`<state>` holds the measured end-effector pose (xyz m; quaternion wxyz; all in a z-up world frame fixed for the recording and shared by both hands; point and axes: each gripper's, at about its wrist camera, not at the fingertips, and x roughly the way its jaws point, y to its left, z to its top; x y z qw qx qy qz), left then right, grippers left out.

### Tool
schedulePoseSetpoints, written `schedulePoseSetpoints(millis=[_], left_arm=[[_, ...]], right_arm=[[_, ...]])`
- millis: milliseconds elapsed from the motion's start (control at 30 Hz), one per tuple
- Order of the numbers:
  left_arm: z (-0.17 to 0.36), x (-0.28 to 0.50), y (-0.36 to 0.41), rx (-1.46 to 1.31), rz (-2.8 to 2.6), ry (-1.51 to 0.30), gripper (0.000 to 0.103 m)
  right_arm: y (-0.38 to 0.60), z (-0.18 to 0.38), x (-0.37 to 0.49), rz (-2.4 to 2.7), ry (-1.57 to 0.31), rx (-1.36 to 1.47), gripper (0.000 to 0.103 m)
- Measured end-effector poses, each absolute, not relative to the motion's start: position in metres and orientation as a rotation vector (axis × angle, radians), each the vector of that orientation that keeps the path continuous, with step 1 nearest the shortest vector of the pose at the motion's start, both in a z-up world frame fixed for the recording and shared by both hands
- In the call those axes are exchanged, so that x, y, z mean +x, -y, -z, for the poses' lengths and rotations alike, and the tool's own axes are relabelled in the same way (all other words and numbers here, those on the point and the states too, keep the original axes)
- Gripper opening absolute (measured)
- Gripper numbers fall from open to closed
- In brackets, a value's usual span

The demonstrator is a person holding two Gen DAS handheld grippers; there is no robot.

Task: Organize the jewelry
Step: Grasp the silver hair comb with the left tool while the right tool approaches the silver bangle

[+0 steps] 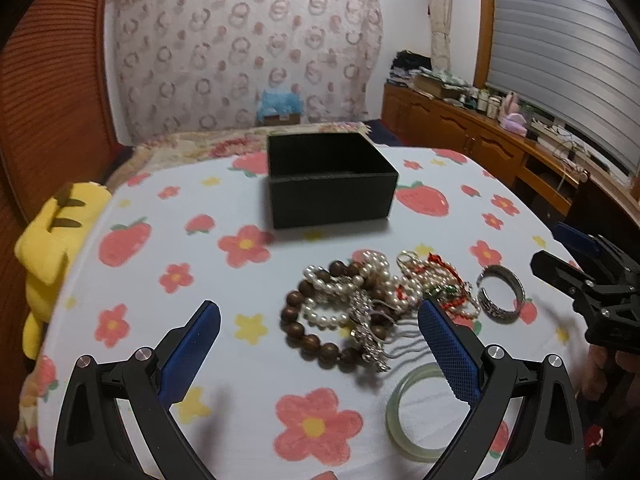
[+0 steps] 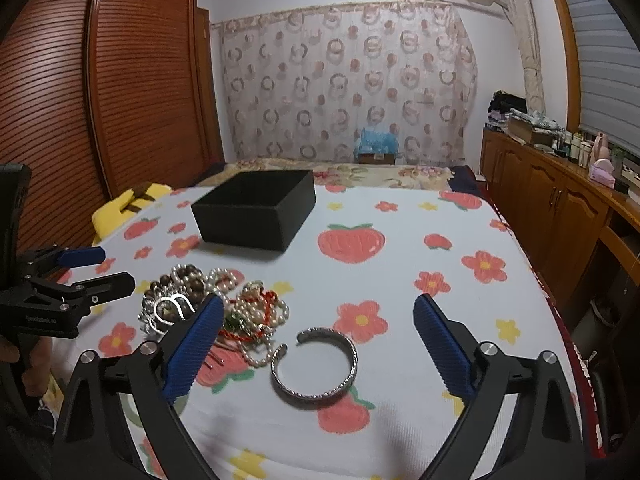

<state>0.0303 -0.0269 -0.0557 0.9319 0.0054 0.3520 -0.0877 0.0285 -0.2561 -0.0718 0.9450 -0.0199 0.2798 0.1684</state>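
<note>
An open black box [image 1: 330, 180] stands on the flowered cloth, also in the right wrist view [image 2: 256, 210]. In front of it lies a tangled pile of jewelry [image 1: 372, 304]: brown wooden beads [image 1: 304, 340], pearl strands, a silver chain and red cord. A silver cuff bracelet [image 1: 502, 294] lies right of the pile; it shows between my right fingers [image 2: 314, 362]. A pale green bangle [image 1: 420, 412] lies nearest. My left gripper [image 1: 320, 344] is open above the pile. My right gripper [image 2: 318, 340] is open above the silver cuff.
A yellow plush toy [image 1: 52, 240] sits at the cloth's left edge. A wooden sideboard [image 2: 560, 208] with clutter runs along the right. A louvred wooden wardrobe [image 2: 120, 80] stands on the left. A curtain hangs behind.
</note>
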Motion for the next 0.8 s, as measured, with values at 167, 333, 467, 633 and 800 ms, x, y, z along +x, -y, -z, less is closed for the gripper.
schedulePoseSetpoints(millis=[167,333,467,633,800], left_arm=[[0.066,0.036,0.032,-0.013,0.237,-0.76,0.084],[0.076,0.045,0.036,-0.05,0.298,-0.817,0.065],[0.079,0.05,0.036,-0.097,0.341,-0.838,0.047],[0.082,0.058,0.037,-0.154,0.375,-0.871,0.04],[0.085,0.061,0.04,-0.16,0.371,-0.882,0.03]], right_arm=[[0.255,0.082,0.033,-0.353,-0.605,-0.058,0.095],[0.253,0.085,0.035,-0.369,-0.622,-0.064,0.095],[0.251,0.087,0.036,-0.372,-0.627,-0.068,0.095],[0.249,0.088,0.036,-0.374,-0.636,-0.074,0.095],[0.249,0.089,0.037,-0.375,-0.637,-0.075,0.095]])
